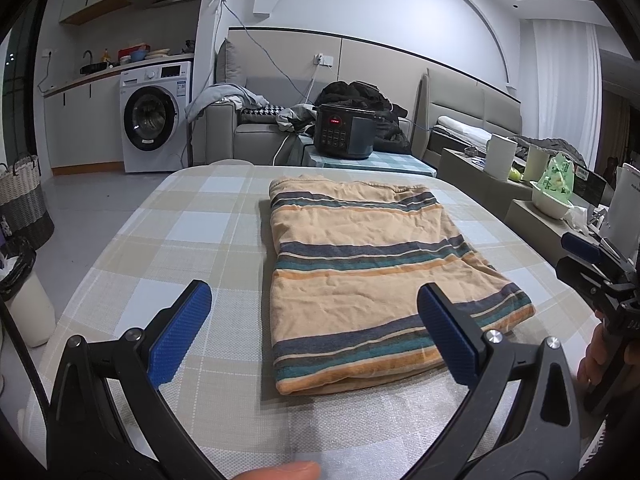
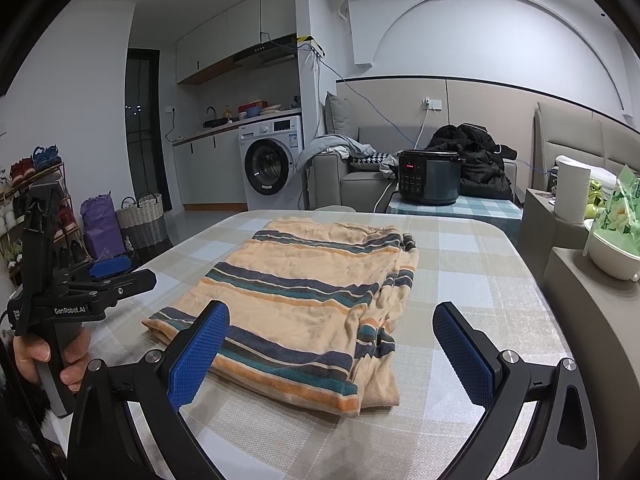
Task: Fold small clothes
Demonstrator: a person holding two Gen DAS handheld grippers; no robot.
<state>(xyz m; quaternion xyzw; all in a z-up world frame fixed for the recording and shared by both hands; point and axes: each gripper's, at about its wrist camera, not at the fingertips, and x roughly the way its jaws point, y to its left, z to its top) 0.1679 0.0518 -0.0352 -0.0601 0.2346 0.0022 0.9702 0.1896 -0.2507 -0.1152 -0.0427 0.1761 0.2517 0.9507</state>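
Striped garment (image 1: 362,276) (image 2: 308,300): pale orange fabric w/ bands of dark grey, teal, white & orange. Folded into a rough rectangle, several layers, lying flat on checked tablecloth, approx mid-table. Surface a bit wrinkled; right-side edge shows stacked, bunched folds; near-left corner pokes out slightly

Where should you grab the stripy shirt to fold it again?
Probably the near corners of the shirt, coming in low from the near table edge. It lies flat, already folded, and its layered edge faces both grippers, whose jaws are open and empty.
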